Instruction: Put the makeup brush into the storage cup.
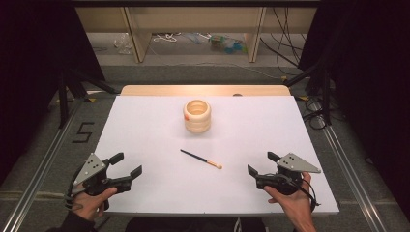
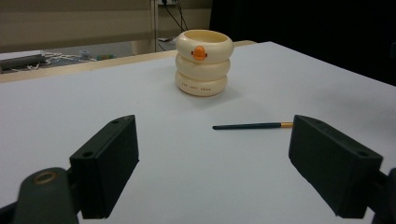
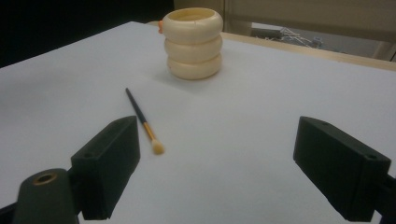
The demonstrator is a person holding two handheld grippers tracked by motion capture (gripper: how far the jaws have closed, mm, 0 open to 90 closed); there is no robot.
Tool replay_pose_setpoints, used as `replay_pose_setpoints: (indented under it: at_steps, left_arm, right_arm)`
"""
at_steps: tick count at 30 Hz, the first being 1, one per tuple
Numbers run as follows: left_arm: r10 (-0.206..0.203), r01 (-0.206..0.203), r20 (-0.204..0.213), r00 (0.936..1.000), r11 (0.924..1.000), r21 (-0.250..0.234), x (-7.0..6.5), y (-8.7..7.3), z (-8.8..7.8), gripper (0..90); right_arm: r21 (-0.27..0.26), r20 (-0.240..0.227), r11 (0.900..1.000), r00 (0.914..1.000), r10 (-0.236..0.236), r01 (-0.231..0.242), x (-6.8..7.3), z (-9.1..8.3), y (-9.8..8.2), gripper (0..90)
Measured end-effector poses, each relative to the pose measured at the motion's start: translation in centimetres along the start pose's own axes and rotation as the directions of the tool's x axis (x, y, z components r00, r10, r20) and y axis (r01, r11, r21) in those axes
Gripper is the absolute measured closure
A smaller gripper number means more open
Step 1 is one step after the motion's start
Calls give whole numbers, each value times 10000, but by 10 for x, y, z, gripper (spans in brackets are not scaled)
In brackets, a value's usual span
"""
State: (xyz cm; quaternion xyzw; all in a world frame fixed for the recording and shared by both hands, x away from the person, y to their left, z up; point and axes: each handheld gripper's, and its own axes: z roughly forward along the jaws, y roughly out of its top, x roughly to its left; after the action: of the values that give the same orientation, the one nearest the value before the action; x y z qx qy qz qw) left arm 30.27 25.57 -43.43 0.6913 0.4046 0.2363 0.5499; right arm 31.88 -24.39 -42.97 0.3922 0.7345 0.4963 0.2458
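High view: I have both tools idle at the near edge of the white table [image 1: 145, 121]. Left gripper [image 1: 126, 165] sits near-left of the brush, right gripper [image 1: 263, 163] near-right of it; each well apart from it, jaws spread wide, nothing between. The brush [image 1: 201, 158] lies flat on the board, just nearer to me than the holder, dark handle end toward the far left, pale bristle end toward the near right. The cream ringed holder [image 1: 197, 116] stands upright beyond the brush, mouth open and, as far as I can see, empty.

Left gripper view: jaws apart, bare table between them. Brush [image 2: 252, 125] lies crosswise ahead, its ferrule end running behind the right-hand jaw. Holder [image 2: 204, 62] upright past the brush, orange beak mark facing this cam.

Right gripper view: jaws apart, nothing gripped. Brush [image 3: 144, 121] lies just beside the left-hand jaw, bristle tip closest to the tool, not touching it as far as I can tell. Holder [image 3: 194, 42] beyond the handle end.

Assessment: step in hand is pre-grasp; approach not begun, brush untouched. Likely job is brush into holder. Next move, in my judgement: take the right gripper fwd and down onto the brush, jaws straddling the handle across its length, then close. Handle is thin and lies flat, so pads must get low to the board w/o scraping.
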Motion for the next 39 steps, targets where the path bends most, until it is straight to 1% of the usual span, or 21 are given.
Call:
replay_pose_setpoints:
  at_steps: [3,4,7,11,12,13,14,18,21,22,24,26,27,29,31,32,33,34,35,36,39]
  left_arm:
    - [12,-12,-25,10000,10000,18,0,0,0,158]
    - [14,-14,-30,10000,10000,28,0,0,0,157]
    - [22,-22,-43,10000,10000,25,0,0,-1,158]
    - [-7,7,-11,10000,10000,-20,0,0,-1,157]
    - [22,-21,-57,10000,10000,28,0,0,-1,158]
    - [41,-41,-54,10000,10000,33,0,0,-1,158]
    - [37,-37,-56,10000,10000,45,0,0,-1,158]
    - [33,-32,-69,10000,10000,39,0,0,-1,158]
    - [48,-47,-79,10000,10000,46,0,0,-1,158]
    - [29,-28,-86,10000,10000,71,-1,-1,-1,158]
    - [40,-39,-85,10000,10000,71,-1,-1,-1,158]
    - [43,-43,-76,10000,10000,67,-1,0,-1,157]
    - [43,-43,-76,10000,10000,67,-1,0,-1,158]
    - [58,-57,-67,10000,10000,65,-1,0,0,158]
    - [49,-48,-33,10000,10000,68,-1,0,0,157]
    - [46,-45,-27,10000,10000,68,-1,0,0,158]
    - [43,-42,-53,10000,10000,83,-1,0,0,158]
    - [42,-41,-41,10000,10000,91,-1,0,0,157]
    - [36,-36,-36,10000,9999,96,-1,0,0,158]
    - [40,-39,-29,10000,9999,103,-1,0,0,157]
    - [39,-39,-3,10000,9999,111,-1,0,1,157]
  right_arm:
    - [-69,-24,10000,10000,-19,19,0,1,0,157]
    - [-33,-109,10000,9999,26,-26,0,2,1,157]
    - [-51,-74,10000,10000,-48,48,0,4,1,157]
    - [151,-113,9998,9999,-112,114,1,5,2,157]
    - [106,-195,9998,9997,-150,152,1,6,3,157]
    - [291,-178,9994,9997,-178,183,1,6,4,157]
    - [368,-332,9990,9991,-259,271,2,6,5,157]
    - [552,-380,9979,9987,-329,349,2,8,7,157]
    - [691,-503,9962,9975,-488,522,4,12,12,157]
    - [916,-590,9939,9967,-566,619,5,13,16,157]
    - [995,-604,9926,9962,-635,693,5,15,18,157]
    - [1396,-747,9869,9946,-715,814,6,20,24,157]
    - [1396,-747,9869,9946,-715,814,6,20,24,157]
    - [1592,-840,9819,9923,-905,1030,6,24,30,158]
    - [1926,-1013,9743,9900,-982,1163,8,29,37,158]
    - [2119,-1148,9671,9863,-1182,1405,10,35,44,165]
    - [2119,-1148,9671,9863,-1182,1405,10,35,44,165]
    - [2224,-1249,9628,9839,-1282,1537,11,37,46,174]
    - [2457,-1378,9551,9813,-1347,1656,12,41,49,183]
    - [2550,-1415,9518,9803,-1377,1705,14,43,51,180]
    - [2931,-1593,9366,9757,-1502,1921,17,52,57,177]
